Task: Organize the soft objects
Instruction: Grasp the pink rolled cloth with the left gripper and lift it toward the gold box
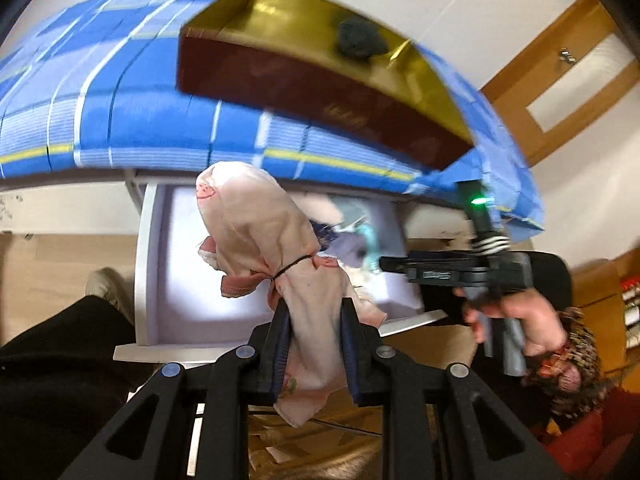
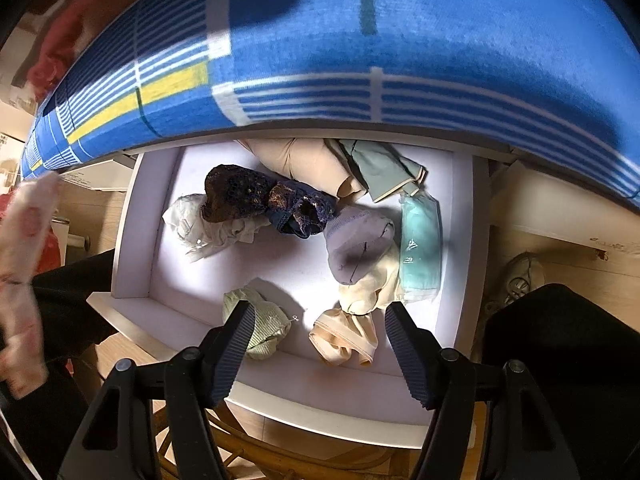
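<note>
One white drawer (image 2: 132, 240) holds about nine soft bundles; above it, left tool (image 1: 314, 320) pinches one pink bundle (image 1: 256, 220), right tool (image 2: 316, 344) spread.

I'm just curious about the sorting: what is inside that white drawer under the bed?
The drawer holds rolled soft clothes: a dark lace bundle, a purple sock, a teal pack and a green roll. The blue bedcover hides its back part.

Your left wrist camera looks steeply down and forward at the white drawer (image 1: 156, 264) and, beyond it, the blue checked bedspread (image 1: 120, 120). Your right wrist camera hangs nearer, facing almost straight down into the drawer (image 2: 132, 240). Both views share drawer and bedspread (image 2: 440, 40).
</note>
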{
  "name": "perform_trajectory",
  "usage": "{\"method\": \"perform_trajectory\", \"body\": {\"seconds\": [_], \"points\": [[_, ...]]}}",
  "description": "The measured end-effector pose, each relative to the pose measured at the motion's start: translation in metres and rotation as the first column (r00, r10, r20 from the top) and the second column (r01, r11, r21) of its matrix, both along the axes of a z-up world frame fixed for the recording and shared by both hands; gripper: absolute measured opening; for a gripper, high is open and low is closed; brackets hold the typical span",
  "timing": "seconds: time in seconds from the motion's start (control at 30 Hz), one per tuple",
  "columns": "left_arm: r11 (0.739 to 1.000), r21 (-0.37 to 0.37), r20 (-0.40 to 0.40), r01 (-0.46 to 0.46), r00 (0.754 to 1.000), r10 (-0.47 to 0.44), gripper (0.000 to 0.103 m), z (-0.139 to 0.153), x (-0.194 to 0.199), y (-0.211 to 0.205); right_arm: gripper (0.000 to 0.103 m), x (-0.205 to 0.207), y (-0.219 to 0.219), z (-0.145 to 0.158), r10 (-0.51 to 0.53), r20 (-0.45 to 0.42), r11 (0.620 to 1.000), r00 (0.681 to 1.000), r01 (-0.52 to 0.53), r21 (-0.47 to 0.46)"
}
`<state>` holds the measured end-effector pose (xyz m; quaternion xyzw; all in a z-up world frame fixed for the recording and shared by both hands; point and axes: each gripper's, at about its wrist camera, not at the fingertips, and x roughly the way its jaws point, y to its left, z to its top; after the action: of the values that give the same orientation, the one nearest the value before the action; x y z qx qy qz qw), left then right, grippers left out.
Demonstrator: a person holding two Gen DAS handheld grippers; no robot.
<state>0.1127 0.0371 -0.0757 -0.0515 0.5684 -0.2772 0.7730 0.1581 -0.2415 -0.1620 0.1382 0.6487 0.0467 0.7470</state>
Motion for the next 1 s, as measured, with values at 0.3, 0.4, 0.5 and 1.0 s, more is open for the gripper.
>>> {"method": "perform_trajectory", "body": {"seconds": [0.3, 0.4, 0.5, 1.0], "points": [[0.985, -0.136, 0.071, 0.110, 0.992, -0.101, 0.022, 0.069, -0.008, -0.010, 0.069, -0.003, 0.000, 0.001, 0.004, -0.005, 1.000, 1.000, -0.004, 0.004], [0.978, -0.172, 0.094, 0.121, 0.990, -0.106, 0.022, 0.087, 0.005, -0.015, 0.069, -0.003, 0.001, 0.001, 0.006, -0.004, 1.000, 1.000, -0.006, 0.006], [0.982, -0.150, 0.130, 0.119, 0.986, -0.099, 0.022, 0.101, 0.022, -0.021, 0.069, -0.003, 0.001, 0.002, 0.004, -0.002, 1.000, 1.000, -0.004, 0.009], [0.998, 0.009, 0.158, 0.069, 0.985, -0.069, 0.022, 0.092, 0.161, -0.061, 0.069, -0.010, 0.012, -0.003, 0.037, -0.036, 0.999, 0.999, -0.036, 0.036]]}}
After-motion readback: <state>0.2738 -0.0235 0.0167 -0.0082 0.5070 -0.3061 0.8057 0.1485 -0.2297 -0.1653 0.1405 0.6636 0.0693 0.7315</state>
